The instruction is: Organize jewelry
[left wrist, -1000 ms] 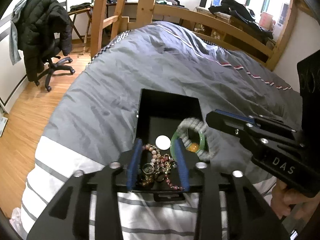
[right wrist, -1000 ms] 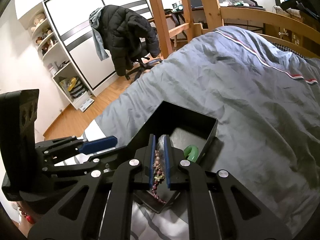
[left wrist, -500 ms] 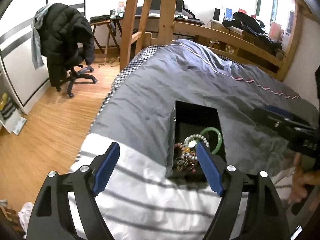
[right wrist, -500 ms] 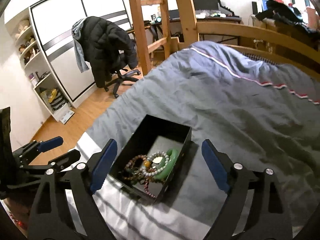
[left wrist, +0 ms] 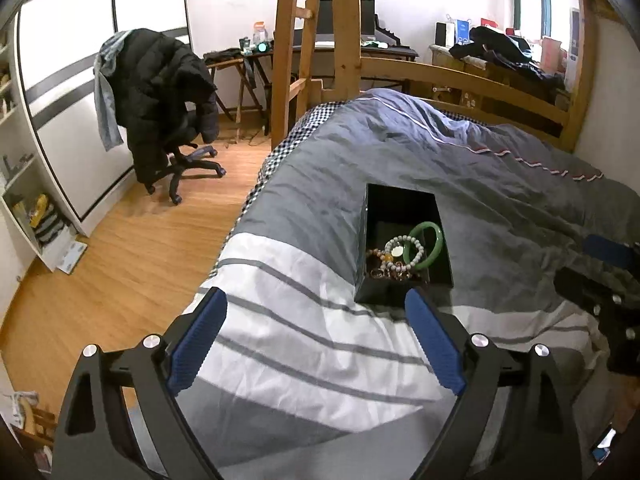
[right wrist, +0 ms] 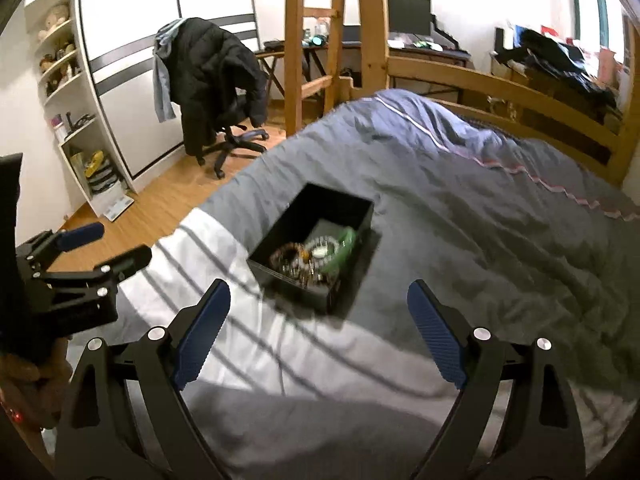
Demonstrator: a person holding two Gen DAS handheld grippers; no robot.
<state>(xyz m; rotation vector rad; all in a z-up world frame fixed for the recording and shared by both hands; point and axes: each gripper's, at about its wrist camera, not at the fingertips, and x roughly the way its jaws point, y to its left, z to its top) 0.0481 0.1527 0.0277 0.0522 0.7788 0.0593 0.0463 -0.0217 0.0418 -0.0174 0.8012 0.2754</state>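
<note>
A black open box [left wrist: 380, 295] rests on the bed, holding a green bangle [left wrist: 438, 240], a pale bead bracelet [left wrist: 417, 255] and darker bead strands [left wrist: 376, 258]. My left gripper [left wrist: 315, 298] hangs above the striped bedding just in front of the box; its jaws are opening and nothing is between them. In the right wrist view the same box [right wrist: 288, 277], the bangle [right wrist: 349, 239] and the beads [right wrist: 289, 254] lie ahead of my right gripper [right wrist: 318, 290], which is open and empty. Both grippers are clear of the box.
The grey quilt [left wrist: 460, 148] covers the bed, with white striped bedding [left wrist: 304, 344] nearest me. A wooden ladder [left wrist: 288, 48] and bed rail stand behind. An office chair draped with a black jacket [left wrist: 160, 96] sits on the wood floor left, by white shelves [right wrist: 68, 92].
Both grippers let go of the bead jewelry, opened wide and pulled back and up from the box. The beads now lie in the box beside the bangle.
</note>
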